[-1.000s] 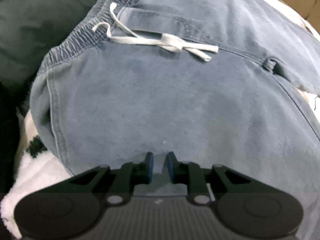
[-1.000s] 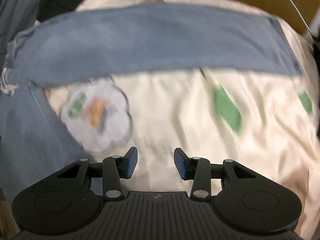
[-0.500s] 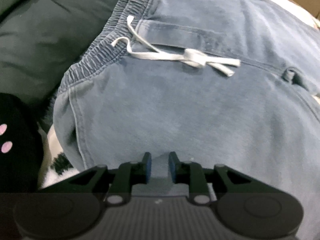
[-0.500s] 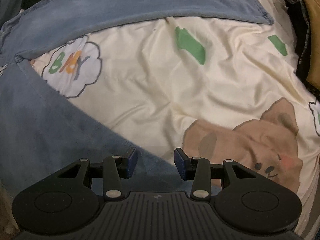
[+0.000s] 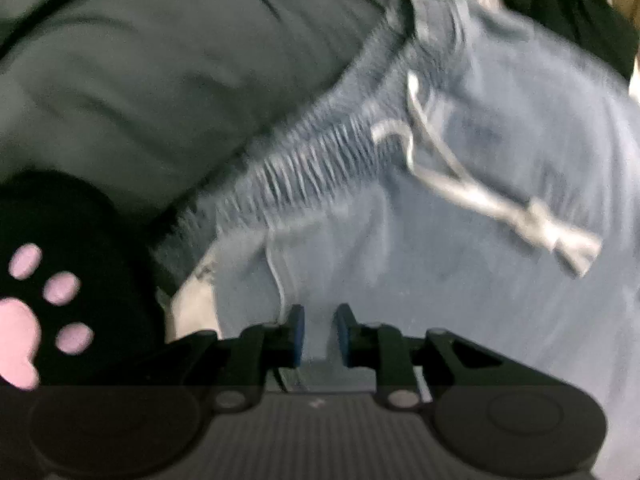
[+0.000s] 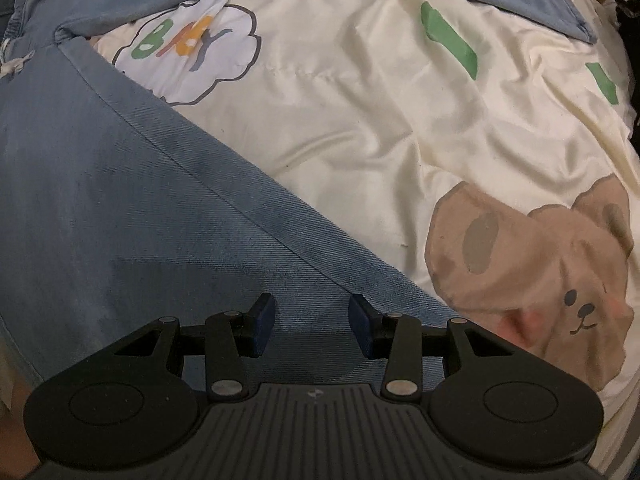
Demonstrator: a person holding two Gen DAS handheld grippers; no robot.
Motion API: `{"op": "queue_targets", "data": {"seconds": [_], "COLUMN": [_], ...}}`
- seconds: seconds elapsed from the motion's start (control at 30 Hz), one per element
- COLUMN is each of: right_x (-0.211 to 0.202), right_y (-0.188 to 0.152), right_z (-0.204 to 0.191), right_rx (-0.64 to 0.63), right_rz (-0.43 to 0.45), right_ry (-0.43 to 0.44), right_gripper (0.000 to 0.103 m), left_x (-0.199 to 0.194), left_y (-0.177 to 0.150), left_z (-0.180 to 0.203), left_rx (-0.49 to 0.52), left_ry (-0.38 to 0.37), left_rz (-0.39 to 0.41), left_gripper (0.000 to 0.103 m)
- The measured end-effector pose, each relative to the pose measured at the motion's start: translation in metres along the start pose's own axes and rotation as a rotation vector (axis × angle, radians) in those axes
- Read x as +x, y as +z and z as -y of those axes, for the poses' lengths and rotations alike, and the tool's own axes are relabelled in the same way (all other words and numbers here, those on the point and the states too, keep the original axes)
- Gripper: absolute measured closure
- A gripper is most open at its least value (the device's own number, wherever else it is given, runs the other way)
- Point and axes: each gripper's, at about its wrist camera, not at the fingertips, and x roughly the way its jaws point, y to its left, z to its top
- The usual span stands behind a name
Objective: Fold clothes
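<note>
Here, by item:
Left gripper (image 5: 319,334): a fold of the blue denim drawstring trousers (image 5: 460,248) is pinched between its nearly closed fingers.
Right gripper (image 6: 312,326): held released above a trouser leg (image 6: 168,216) spread on the cream cartoon-bear bedsheet (image 6: 360,128).

Dim and smeared by motion blur in the left wrist view, drawstring (image 5: 480,184) streaked. Brighter, sharp and evenly lit in the right wrist view, soft shadow near on jeans (image 6: 160,220). Fisheye bending at edges, dark corners.
</note>
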Motion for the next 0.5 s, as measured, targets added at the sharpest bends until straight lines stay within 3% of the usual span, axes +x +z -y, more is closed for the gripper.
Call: {"op": "queue_targets", "data": {"seconds": [0.13,0.5], "right_x": [-0.007,-0.011], "right_y": [0.001,0.009], "right_z": [-0.010,-0.043], "right_rx": [-0.033,-0.107], "right_rz": [0.004,0.018], "right_ry": [0.003,0.039], "right_gripper": [0.055,0.055], "left_x": [-0.009,0.050], "left_y": [0.013,0.026], "left_z": [-0.015,-0.035], "left_rx": [-0.006,-0.098], "left_ry": [0.014,-0.035], "left_rz": [0.061,-0.041], "left_gripper": [0.082,0.084]}}
